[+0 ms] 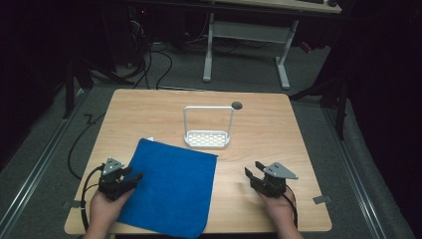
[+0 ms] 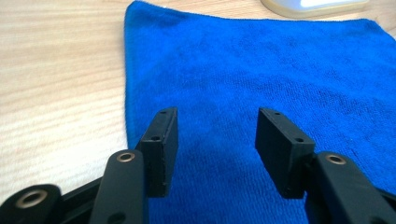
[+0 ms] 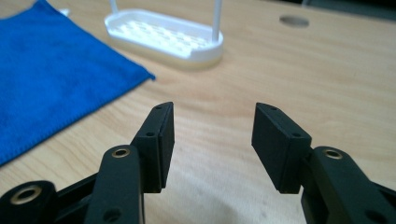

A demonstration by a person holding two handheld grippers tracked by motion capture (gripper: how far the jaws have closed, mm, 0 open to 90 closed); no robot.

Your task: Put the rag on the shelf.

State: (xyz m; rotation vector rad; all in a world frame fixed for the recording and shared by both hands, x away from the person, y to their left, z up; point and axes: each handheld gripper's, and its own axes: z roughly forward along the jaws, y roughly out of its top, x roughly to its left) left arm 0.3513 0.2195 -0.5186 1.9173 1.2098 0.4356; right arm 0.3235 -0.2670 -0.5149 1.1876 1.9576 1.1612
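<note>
Blue cloth [image 1: 169,186] lies flat and untouched on the surface [image 1: 259,129]; left gripper [image 1: 133,174] hovers over its edge, right gripper [image 1: 253,169] well aside, both sets of fingers apart. All handling remains.

White rack [image 1: 207,138] on wooden table [image 1: 278,134]

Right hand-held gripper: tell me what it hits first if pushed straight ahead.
Probably the white rack: the right hand-held gripper, jaws open, points over bare table toward it, though depth is uncertain.
</note>
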